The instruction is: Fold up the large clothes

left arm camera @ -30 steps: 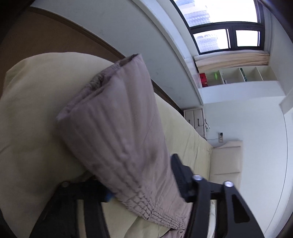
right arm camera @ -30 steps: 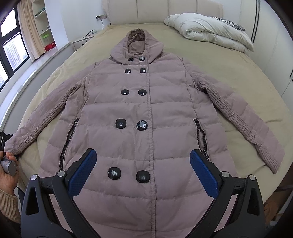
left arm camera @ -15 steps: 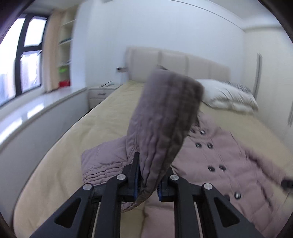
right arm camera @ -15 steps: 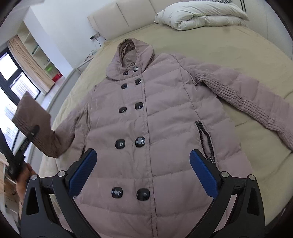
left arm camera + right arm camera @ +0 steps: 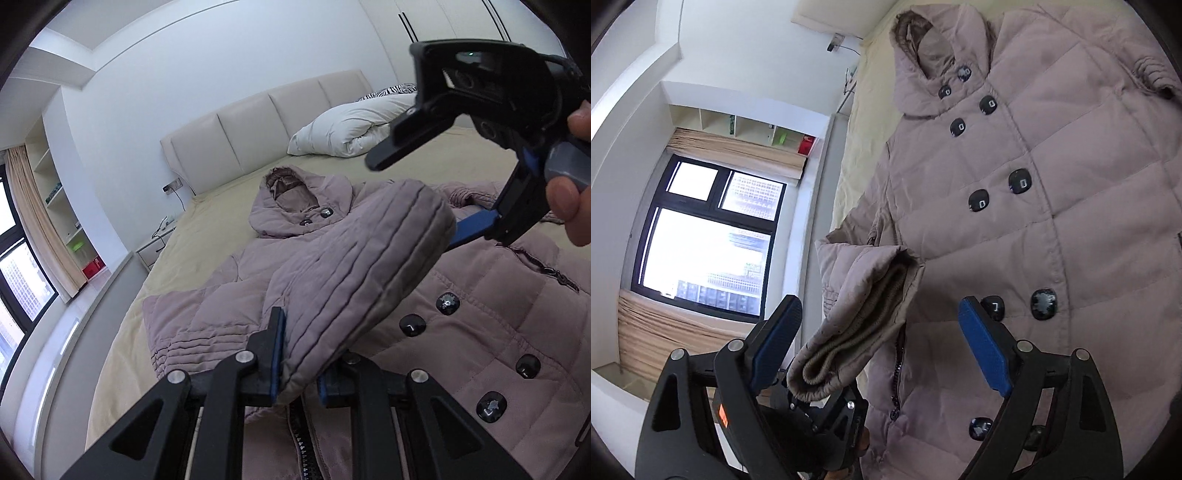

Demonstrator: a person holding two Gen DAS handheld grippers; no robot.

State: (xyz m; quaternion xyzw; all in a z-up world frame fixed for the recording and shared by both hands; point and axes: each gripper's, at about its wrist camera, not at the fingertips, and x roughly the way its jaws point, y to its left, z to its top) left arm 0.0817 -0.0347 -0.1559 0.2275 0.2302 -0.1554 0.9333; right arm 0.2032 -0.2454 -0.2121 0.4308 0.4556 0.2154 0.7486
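Observation:
A mauve quilted hooded coat [image 5: 498, 306] with black buttons lies face up on the bed, also in the right wrist view [image 5: 1052, 184]. My left gripper [image 5: 299, 369] is shut on the coat's left sleeve cuff [image 5: 369, 273] and holds it raised over the coat's front. The cuff [image 5: 857, 332] shows its ribbed inner lining in the right wrist view, with the left gripper [image 5: 827, 402] below it. My right gripper [image 5: 882, 343] is open and empty, hovering just above the cuff; it shows in the left wrist view [image 5: 461, 147] too.
The coat lies on a beige bed sheet [image 5: 207, 236]. A white duvet [image 5: 351, 125] is bunched by the padded headboard [image 5: 258, 129]. A nightstand [image 5: 151, 251], shelves and a window [image 5: 705, 240] are on the left side.
My left gripper has carried the sleeve cuff inward over the coat's front. My right gripper has moved left and down, close above the cuff.

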